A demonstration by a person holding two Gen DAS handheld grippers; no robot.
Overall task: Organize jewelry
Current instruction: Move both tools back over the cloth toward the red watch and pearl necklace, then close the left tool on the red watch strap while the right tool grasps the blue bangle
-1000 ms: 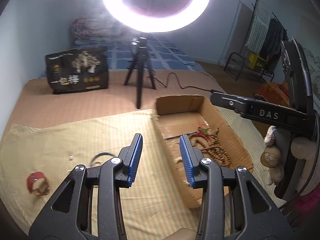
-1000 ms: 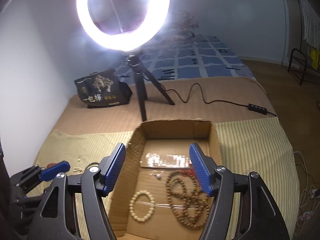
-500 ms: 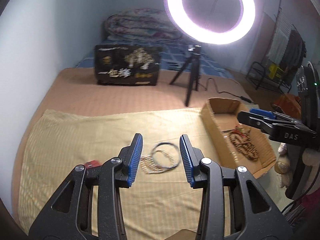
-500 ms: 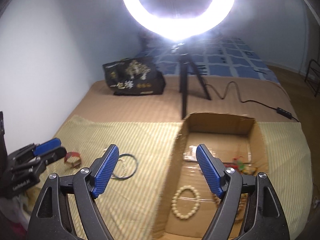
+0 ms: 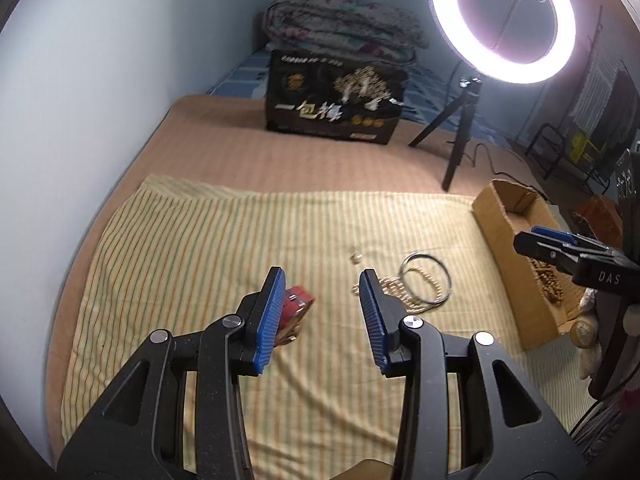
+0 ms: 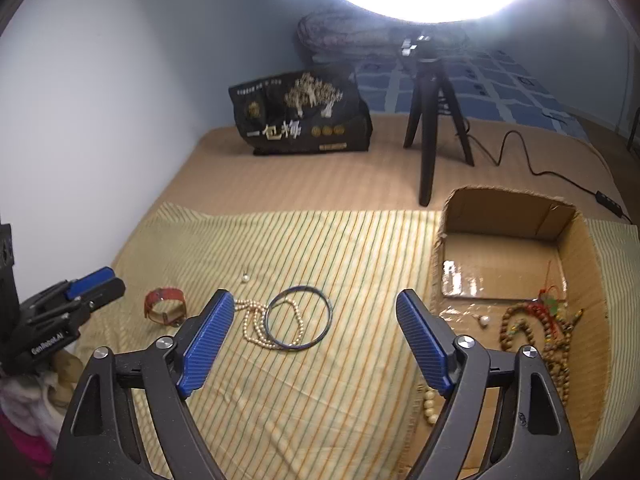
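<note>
A red bracelet [image 5: 295, 307] lies on the striped cloth, partly behind my left finger; it also shows in the right wrist view [image 6: 165, 305]. My left gripper [image 5: 322, 312] is open and empty just above it. A pearl necklace [image 6: 256, 322] and a dark bangle [image 6: 299, 322] lie together mid-cloth, also in the left wrist view [image 5: 426, 283]. A single pearl [image 6: 245, 278] lies apart. My right gripper [image 6: 314, 338] is open and empty above the bangle. The cardboard box [image 6: 504, 216] holds wooden bead strings [image 6: 532, 332], a pearl and a cream bracelet.
A ring light on a black tripod [image 6: 430, 120] stands behind the box, its cable [image 6: 520, 148] trailing right. A black printed bag [image 6: 300, 116] stands at the back. The wall runs along the left. The striped cloth [image 5: 200, 248] covers the bed.
Both grippers have swung left, away from the box and over the cloth. The red bracelet has come between my left fingers; the bangle and pearls now sit in front of my right gripper.
</note>
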